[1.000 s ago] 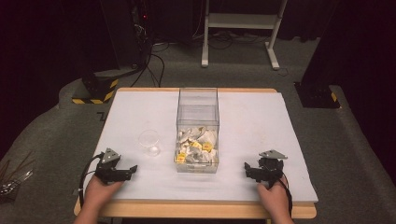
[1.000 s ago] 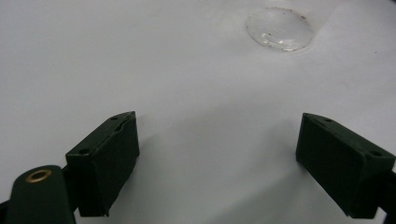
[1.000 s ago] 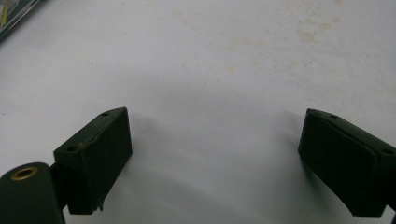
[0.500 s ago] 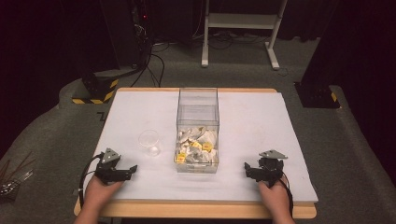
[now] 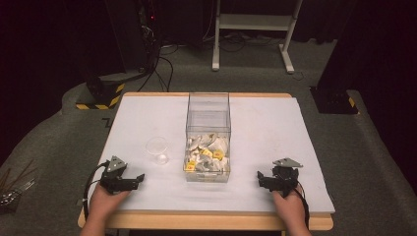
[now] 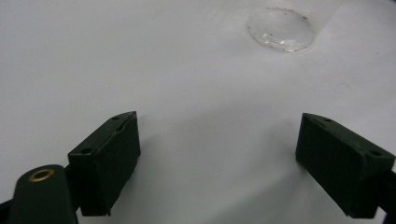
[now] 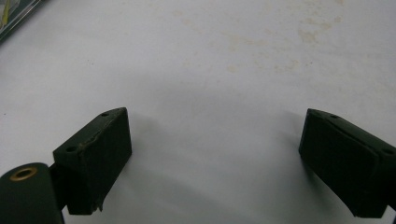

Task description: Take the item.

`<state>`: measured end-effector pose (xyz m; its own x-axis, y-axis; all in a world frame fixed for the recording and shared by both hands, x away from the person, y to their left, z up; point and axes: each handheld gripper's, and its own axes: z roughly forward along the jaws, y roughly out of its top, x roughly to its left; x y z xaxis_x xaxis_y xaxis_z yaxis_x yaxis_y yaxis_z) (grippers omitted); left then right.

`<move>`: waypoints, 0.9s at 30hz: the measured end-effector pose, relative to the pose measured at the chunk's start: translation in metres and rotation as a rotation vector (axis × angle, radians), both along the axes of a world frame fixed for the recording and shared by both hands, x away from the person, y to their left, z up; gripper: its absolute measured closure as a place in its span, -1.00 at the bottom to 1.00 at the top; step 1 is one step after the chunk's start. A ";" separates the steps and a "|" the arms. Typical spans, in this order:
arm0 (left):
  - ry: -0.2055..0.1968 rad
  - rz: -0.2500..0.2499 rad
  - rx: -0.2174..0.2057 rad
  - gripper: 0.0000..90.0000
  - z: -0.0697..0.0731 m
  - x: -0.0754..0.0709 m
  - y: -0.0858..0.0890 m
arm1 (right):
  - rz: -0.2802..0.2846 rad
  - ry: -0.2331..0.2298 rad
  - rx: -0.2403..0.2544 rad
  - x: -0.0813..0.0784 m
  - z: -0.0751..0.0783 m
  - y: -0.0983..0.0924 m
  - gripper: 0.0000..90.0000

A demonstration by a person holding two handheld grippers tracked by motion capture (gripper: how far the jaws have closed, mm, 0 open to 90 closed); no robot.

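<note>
- White-covered table [image 5: 275,128] is sitting in a dark room, with cables and a white stand on the floor behind it.
- Left gripper [image 5: 139,177] is resting on the near-left part of the table, its jaws standing wide apart with only bare tabletop between them in the left gripper view; it is gripping nothing.
- Right gripper [image 5: 259,177] is resting near-right, mirrored, with its jaws likewise spread wide and nothing between them.
- Both are lying flat and well apart from the items, tips pointing inward toward the middle; this looks like a parked start pose, leaving the centre clear for reaching.
- Clear plastic box [image 5: 208,105] is standing at mid-table between the two grippers, open at the top, presumably for picking from above.
- Box is holding a loose pile of small sachets [image 5: 206,155], white with yellow labels, probably tea bags, bunched at its near end; the far end is looking empty.
- Clear glass cup [image 5: 157,150] is standing upright just left of the box, nearest the left gripper, and looks empty.
</note>
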<state>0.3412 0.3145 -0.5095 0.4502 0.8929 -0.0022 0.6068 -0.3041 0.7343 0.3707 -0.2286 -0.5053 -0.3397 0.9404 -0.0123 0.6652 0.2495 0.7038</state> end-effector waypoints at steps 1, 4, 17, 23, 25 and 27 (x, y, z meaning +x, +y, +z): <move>0.000 0.000 -0.002 -0.68 0.000 0.000 0.000 | 0.000 0.000 0.000 0.000 0.000 0.000 -0.80; 0.003 0.001 -0.001 -0.68 0.000 0.000 0.000 | 0.002 -0.002 -0.001 0.000 0.000 0.000 -0.80; -0.008 -0.025 -0.092 -0.66 0.008 -0.005 0.006 | 0.001 -0.001 -0.002 0.000 0.000 0.000 -0.80; -0.055 0.003 -0.117 -0.64 0.018 -0.011 0.005 | 0.002 0.000 -0.002 0.000 0.000 0.000 -0.80; -0.078 0.006 -0.127 -0.63 0.024 -0.014 0.004 | 0.003 -0.002 -0.005 0.000 0.000 0.000 -0.80; -0.083 0.005 -0.129 -0.63 0.026 -0.014 0.004 | 0.004 -0.001 -0.005 0.000 0.000 0.000 -0.80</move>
